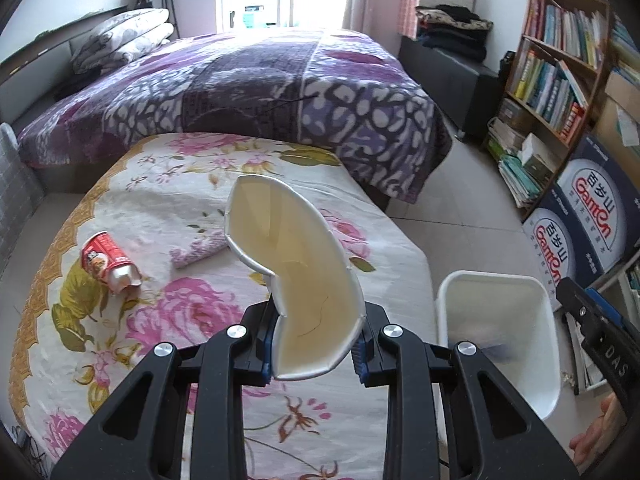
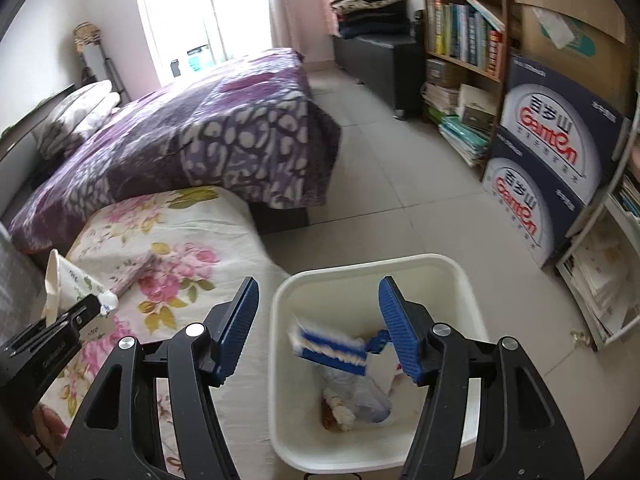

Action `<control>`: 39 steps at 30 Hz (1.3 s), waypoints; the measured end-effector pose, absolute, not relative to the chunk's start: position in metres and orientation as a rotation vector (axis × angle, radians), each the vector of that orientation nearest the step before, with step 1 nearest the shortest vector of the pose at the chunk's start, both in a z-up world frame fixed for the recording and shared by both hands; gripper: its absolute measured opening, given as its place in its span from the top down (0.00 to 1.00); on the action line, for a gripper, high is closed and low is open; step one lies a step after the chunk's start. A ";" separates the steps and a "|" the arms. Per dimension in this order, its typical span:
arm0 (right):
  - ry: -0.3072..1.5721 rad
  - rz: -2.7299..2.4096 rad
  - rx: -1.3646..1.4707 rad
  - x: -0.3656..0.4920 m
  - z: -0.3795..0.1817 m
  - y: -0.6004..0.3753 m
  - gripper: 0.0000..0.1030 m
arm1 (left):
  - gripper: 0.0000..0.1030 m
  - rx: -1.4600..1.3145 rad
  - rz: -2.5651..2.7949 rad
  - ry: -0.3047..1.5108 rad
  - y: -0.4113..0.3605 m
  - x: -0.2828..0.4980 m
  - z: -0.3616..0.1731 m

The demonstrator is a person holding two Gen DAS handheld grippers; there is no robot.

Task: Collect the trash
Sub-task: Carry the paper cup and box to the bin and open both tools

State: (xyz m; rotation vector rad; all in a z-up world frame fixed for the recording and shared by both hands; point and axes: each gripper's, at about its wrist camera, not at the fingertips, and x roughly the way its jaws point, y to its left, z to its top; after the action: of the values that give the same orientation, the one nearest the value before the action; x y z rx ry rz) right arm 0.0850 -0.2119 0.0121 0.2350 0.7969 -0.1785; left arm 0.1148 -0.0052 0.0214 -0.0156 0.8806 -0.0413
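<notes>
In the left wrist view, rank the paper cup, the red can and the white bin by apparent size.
1-2. Paper cup and white bin: look alike; the cup is held close to the camera, so unsure.
3. Red can.
</notes>
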 end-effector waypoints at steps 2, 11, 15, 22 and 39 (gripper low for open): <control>0.799 -0.192 0.246 0.084 0.012 -0.219 0.42 | 0.72 -0.015 -0.058 0.881 -0.012 0.114 0.021; 0.794 -0.246 0.282 0.072 0.014 -0.250 0.41 | 0.72 -0.024 -0.140 0.901 -0.043 0.111 0.019; 0.790 -0.267 0.294 0.068 0.015 -0.260 0.39 | 0.72 -0.016 -0.186 0.913 -0.061 0.109 0.016; 0.798 -0.325 0.352 0.059 0.012 -0.289 0.34 | 0.72 -0.023 -0.299 0.961 -0.092 0.106 0.005; 0.777 -0.426 0.427 0.040 0.011 -0.332 0.17 | 0.48 -0.142 -0.544 1.111 -0.144 0.106 -0.018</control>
State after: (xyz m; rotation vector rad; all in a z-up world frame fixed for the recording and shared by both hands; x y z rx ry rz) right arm 0.0403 -0.3322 0.0112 0.4272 0.7767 -0.4262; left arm 0.1064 -0.1436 -0.0177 -0.1425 1.1110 -0.5445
